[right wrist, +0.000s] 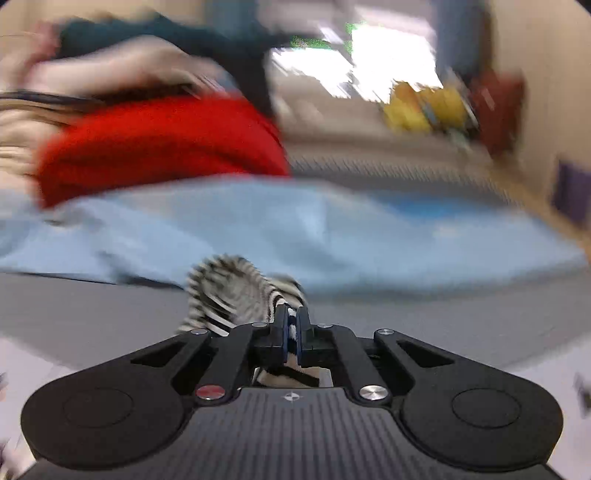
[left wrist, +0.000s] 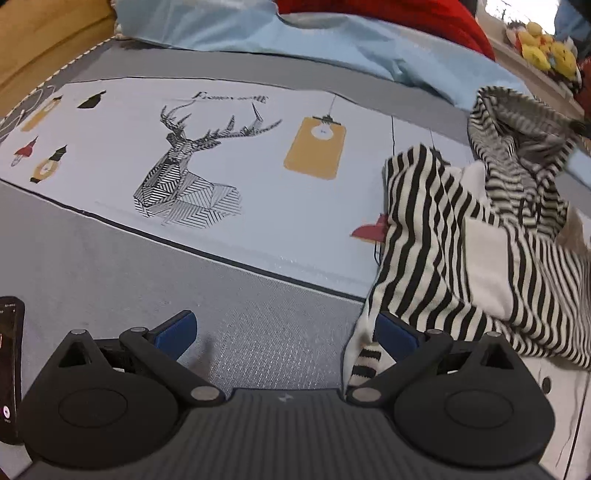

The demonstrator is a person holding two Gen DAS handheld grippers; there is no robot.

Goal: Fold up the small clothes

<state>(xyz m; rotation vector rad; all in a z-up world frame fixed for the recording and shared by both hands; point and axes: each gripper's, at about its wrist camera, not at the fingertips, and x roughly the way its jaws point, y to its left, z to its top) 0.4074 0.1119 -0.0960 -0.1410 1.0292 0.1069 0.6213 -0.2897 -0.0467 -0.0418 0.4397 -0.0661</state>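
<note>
A small black-and-white striped garment (left wrist: pixel 480 236) lies crumpled at the right of the printed bedsheet (left wrist: pixel 229 162), its hood raised at the far right. My left gripper (left wrist: pixel 286 330) hovers open over the grey bed edge; the garment's lower hem drapes against its right blue pad (left wrist: pixel 397 334), with nothing pinched between the pads. In the blurred right wrist view, my right gripper (right wrist: pixel 291 323) is shut on a fold of the striped garment (right wrist: pixel 229 288), which bunches up just ahead of the narrow jaws.
A light blue blanket (left wrist: pixel 295 40) and a red fabric heap (left wrist: pixel 406 14) lie along the far side of the bed. A black phone (left wrist: pixel 9 365) rests at the left edge. Yellow plush toys (left wrist: pixel 546 48) sit on a shelf at the far right.
</note>
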